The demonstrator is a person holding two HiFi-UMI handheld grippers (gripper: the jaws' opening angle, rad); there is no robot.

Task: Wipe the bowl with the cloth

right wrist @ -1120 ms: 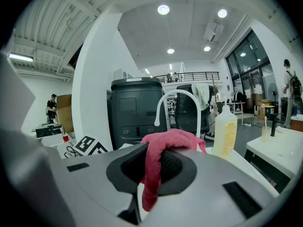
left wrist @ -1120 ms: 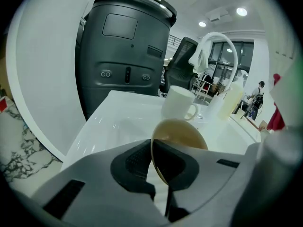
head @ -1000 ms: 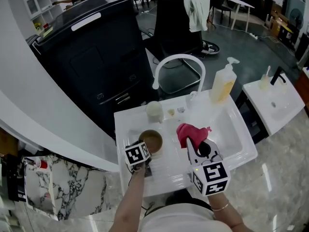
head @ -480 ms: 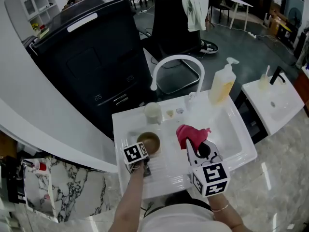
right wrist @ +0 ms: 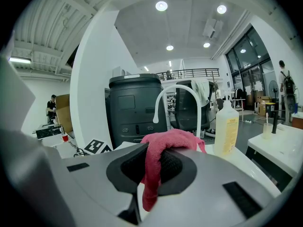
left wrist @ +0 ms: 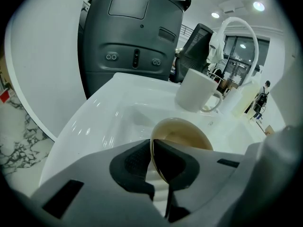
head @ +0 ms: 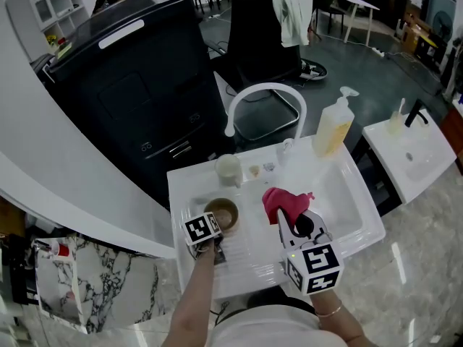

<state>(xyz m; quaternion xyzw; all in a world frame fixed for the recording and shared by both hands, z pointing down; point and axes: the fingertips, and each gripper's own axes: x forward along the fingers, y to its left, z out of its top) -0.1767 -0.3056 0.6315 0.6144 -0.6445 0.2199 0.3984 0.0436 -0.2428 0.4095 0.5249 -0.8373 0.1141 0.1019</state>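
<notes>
**Left side.** The left tool (head: 215, 230) is clamped on the near rim of the bowl (head: 223, 212). In the left gripper view, the left tool (left wrist: 152, 161) has one pad inside the rim and one outside, with the wall of the bowl (left wrist: 183, 135) pressed between them. The bowl is brown, with a light tan interior facing up. It sits over the ribbed left deck of the white sink (head: 346, 194), at 9 o'clock from the cloth. Whether its base rests on the deck cannot be determined.

**Behind the bowl.** A white mug (head: 229, 168) stands upright on the deck at 12 o'clock from the bowl, apart from it. A dark grey bin (head: 137, 85) stands beyond the sink at 11 o'clock.

**Centre.** The white arched faucet (head: 268, 85) rises from the rear edge of the sink.

**Right side.** The right tool (head: 287, 219) is closed on the pink cloth (head: 282, 199). In the right gripper view, the right tool (right wrist: 150, 170) has both pads gripping a fold of the cloth (right wrist: 175, 138). The rest of the cloth is bunched above the pads, and a tail hangs below them. The cloth is held over the sink, at 3 o'clock from the bowl, and does not touch it.

**Rear right.** A yellow pump bottle (head: 334, 125) stands on the sink's back corner, at 1 o'clock from the cloth.
</notes>
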